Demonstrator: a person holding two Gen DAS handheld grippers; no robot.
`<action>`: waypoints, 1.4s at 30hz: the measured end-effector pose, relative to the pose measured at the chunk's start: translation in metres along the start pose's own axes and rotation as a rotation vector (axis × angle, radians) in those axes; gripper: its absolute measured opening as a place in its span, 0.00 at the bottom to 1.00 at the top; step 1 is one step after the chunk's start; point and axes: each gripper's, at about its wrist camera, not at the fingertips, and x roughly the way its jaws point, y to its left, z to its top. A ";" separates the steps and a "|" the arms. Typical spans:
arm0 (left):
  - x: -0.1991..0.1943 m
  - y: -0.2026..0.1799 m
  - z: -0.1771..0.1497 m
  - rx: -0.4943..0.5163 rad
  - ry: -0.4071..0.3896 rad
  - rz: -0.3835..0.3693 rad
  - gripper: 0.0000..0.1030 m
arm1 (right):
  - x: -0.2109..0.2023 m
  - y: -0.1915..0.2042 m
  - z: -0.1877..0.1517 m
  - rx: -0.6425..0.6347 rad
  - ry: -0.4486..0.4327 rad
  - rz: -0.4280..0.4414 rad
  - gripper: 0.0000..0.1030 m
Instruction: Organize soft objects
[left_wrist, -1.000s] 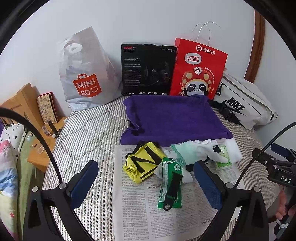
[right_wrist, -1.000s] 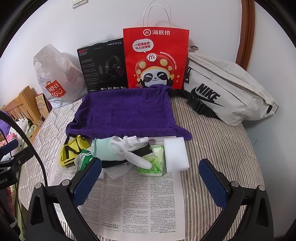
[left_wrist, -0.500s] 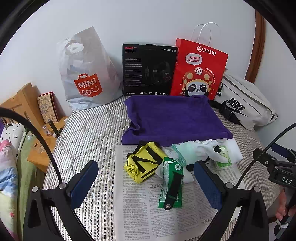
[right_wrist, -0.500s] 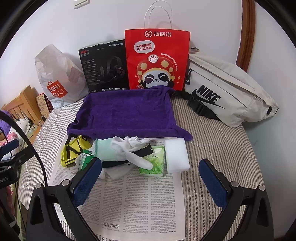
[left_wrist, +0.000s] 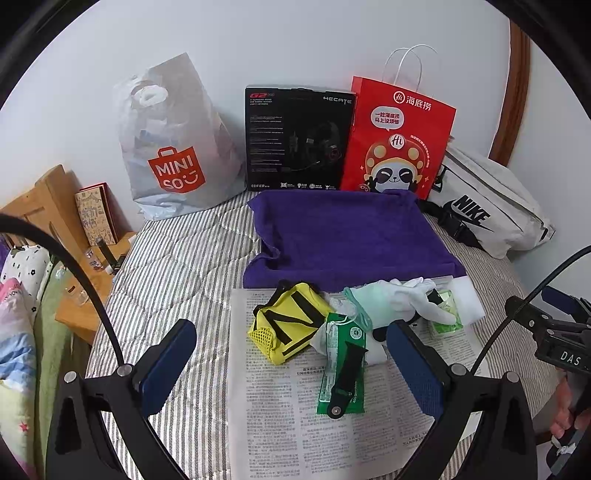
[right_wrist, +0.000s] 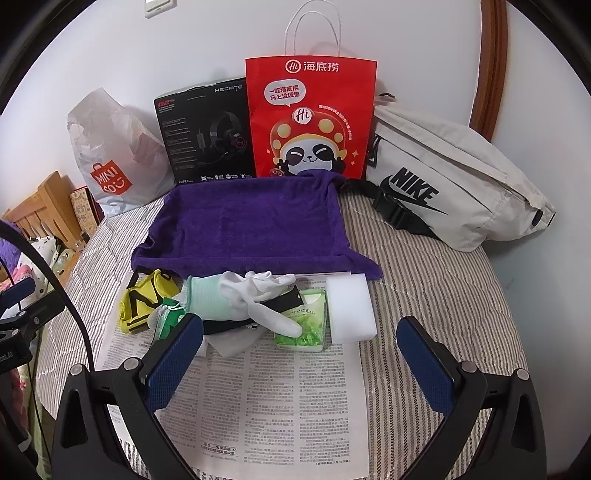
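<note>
Glove lies sideways across the paper, fingers pointing right, just ahead of the wide-open right gripper, nearer than the open left gripper

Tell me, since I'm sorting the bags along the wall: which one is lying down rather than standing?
The white Nike bag, at the right end. It slumps on the bed, while the Miniso bag and red paper bag stand upright.
</note>
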 end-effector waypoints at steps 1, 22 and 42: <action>0.000 0.000 0.000 -0.001 -0.002 0.001 1.00 | 0.000 0.000 0.000 0.000 0.000 -0.001 1.00; 0.029 0.006 0.000 0.011 0.064 0.021 1.00 | 0.016 -0.007 0.000 0.011 0.001 0.020 1.00; 0.096 0.045 -0.013 -0.063 0.143 0.032 1.00 | 0.091 -0.011 -0.013 -0.026 0.032 0.118 0.98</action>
